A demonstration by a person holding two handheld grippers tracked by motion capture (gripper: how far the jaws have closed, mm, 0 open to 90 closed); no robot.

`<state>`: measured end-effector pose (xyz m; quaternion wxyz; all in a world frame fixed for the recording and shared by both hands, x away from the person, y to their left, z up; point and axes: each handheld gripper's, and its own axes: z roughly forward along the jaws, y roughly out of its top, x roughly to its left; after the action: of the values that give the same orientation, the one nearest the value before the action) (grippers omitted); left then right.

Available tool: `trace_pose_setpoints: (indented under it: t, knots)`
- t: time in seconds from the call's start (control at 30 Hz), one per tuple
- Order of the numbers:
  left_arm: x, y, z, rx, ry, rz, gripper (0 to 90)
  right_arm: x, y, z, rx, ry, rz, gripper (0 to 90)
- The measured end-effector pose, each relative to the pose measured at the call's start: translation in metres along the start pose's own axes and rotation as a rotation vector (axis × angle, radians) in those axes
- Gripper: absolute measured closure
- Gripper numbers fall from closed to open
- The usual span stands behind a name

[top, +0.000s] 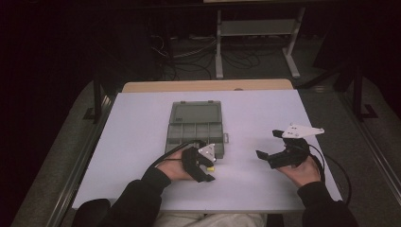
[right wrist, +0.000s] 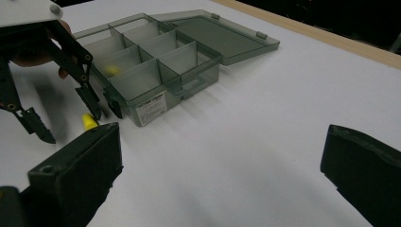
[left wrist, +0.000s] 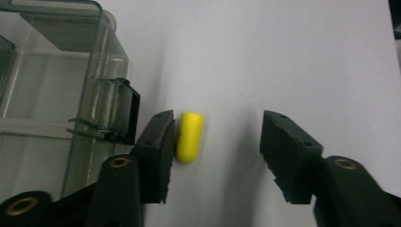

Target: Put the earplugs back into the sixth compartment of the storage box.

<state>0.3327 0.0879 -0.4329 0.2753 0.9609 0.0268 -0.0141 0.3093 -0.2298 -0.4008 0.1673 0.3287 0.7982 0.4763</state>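
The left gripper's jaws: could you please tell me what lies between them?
A small yellow capsule lies on the table, against one jaw, beside the organizer box, in the left gripper view.

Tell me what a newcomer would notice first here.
The small yellow capsule on the white table, lying against one jaw of the open left gripper. Beside it sits the clear grey compartment box, lid open. The right gripper hovers open, apart to the right.

organizer box (right wrist: 161,66) label, print seemingly illegible
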Motion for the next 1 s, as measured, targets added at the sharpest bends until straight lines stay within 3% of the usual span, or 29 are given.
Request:
trace_pose_setpoints:
  t: [0.43,0.63,1.0]
  knots:
    - [0.001,0.001,-0.003,-0.014,0.016,0.0,79.5,0.0,0.0,0.0,0.002,0.001,-0.002,0.0]
    - [-0.001,0.004,-0.004,-0.015,0.01,0.011,80.9,0.0,0.0,0.0,-0.003,-0.002,-0.003,0.0]
    - [-0.008,0.018,-0.03,-0.031,0.037,0.056,81.0,0.0,0.0,-0.001,-0.001,-0.006,-0.003,0.0]
